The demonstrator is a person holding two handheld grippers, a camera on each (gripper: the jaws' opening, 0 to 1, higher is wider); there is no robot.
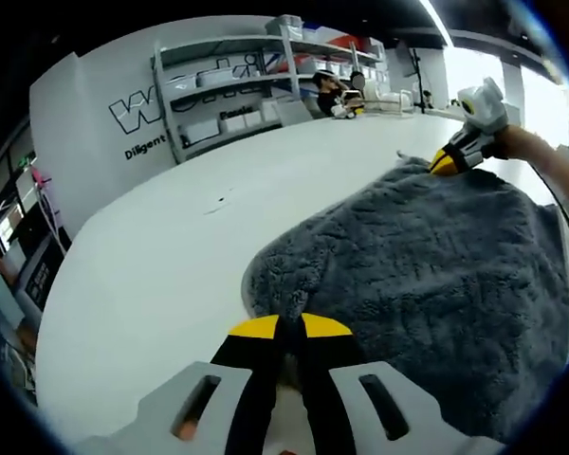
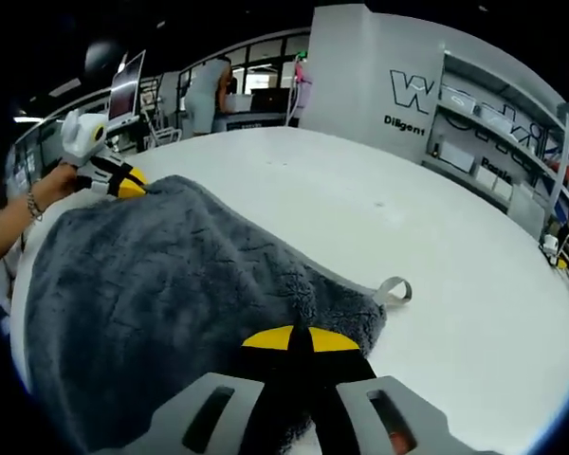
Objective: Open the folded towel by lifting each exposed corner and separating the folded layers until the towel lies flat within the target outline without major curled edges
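Note:
A fluffy grey towel [image 1: 427, 265] lies spread on the white table [image 1: 171, 246]. In the left gripper view my left gripper [image 1: 289, 329] has its yellow-tipped jaws pressed together on the towel's near corner. My right gripper [image 1: 452, 159] pinches the far corner there, held by a hand. In the right gripper view the towel [image 2: 171, 284] spreads leftward from my right gripper [image 2: 300, 339], which is shut on its near edge. A grey hanging loop [image 2: 395, 289] sticks out of that corner. My left gripper [image 2: 121, 182] holds the opposite corner at the far left.
The white table [image 2: 436, 237] stretches wide beyond the towel. Grey shelving [image 1: 228, 95] with boxes stands against a lettered wall. A person [image 1: 327, 93] sits at the table's far end; another person [image 2: 207, 93] stands by monitors in the background.

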